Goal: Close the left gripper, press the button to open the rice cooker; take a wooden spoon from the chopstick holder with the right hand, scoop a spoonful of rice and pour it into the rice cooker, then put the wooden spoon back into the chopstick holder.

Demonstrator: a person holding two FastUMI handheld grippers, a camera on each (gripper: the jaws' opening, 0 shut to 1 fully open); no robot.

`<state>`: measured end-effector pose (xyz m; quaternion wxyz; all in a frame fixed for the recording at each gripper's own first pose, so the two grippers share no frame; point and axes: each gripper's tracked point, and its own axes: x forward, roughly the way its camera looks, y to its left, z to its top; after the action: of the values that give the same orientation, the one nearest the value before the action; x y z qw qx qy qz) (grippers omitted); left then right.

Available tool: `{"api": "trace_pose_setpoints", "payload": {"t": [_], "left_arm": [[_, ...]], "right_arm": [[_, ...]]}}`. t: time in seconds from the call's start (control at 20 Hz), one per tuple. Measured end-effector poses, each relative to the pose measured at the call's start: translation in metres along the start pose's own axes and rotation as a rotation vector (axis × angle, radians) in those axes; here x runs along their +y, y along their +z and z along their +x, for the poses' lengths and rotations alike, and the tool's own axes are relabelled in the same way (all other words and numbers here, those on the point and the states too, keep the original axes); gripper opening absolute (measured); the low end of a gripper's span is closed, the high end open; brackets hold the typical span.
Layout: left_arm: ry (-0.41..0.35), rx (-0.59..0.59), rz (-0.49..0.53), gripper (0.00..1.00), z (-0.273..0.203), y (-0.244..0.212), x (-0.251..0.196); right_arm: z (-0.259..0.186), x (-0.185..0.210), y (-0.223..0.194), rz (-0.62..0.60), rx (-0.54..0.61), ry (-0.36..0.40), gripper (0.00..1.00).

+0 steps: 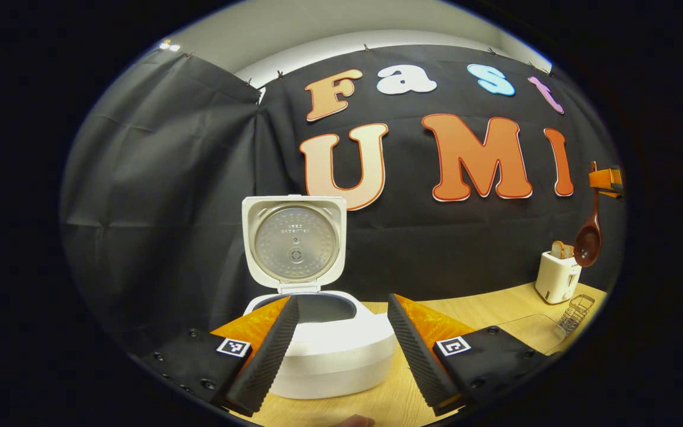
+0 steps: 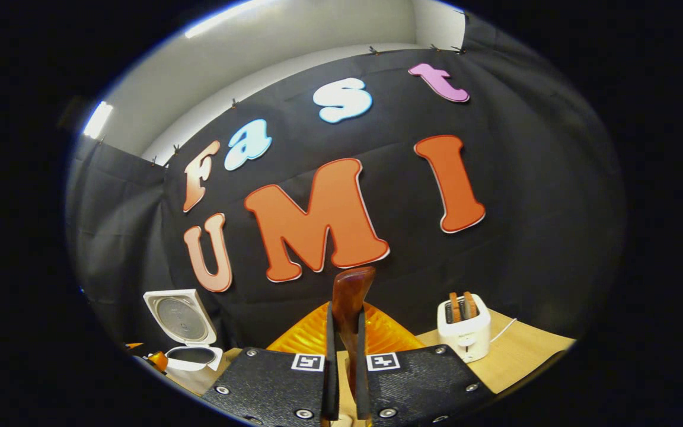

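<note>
My right claw [image 2: 344,379] is clamped on the wooden spoon [image 2: 350,308], whose handle runs up between the fingers; in the left gripper view the spoon's bowl hangs high at the far right, above the wire chopstick holder [image 1: 575,311] and beside the toaster [image 1: 557,276]. My left claw [image 1: 341,344] stands spread wide, holding nothing, just in front of the rice cooker [image 1: 329,350] on the wooden surface [image 1: 495,308], its lid [image 1: 294,240] upright and the pot exposed. I judge the spoon lifted and the scoop next; I'd keep the grip firm, the spoon bowl level, and steer clear of the toaster
</note>
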<state>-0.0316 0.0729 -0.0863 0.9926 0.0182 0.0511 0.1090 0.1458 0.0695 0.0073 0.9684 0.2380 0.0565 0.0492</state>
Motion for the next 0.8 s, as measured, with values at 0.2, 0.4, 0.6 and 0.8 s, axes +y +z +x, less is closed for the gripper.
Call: {"api": "trace_pose_setpoints", "payload": {"t": [0.2,0.4,0.6,0.8], "left_arm": [[-0.007,-0.005,-0.006,0.99,-0.001,0.003,-0.010],[-0.018,0.004,-0.002,0.96,0.003,0.000,-0.019],[-0.023,0.014,-0.001,0.98,0.008,-0.004,-0.025],[-0.016,0.024,-0.005,0.96,0.010,-0.008,-0.024]], "right_arm": [[-0.008,-0.051,-0.015,0.028,0.024,-0.095,0.11],[-0.012,-0.078,-0.048,0.078,0.084,-0.138,0.11],[-0.011,-0.092,-0.074,0.091,0.128,-0.161,0.12],[-0.011,-0.100,-0.094,0.106,0.152,-0.175,0.11]]}}
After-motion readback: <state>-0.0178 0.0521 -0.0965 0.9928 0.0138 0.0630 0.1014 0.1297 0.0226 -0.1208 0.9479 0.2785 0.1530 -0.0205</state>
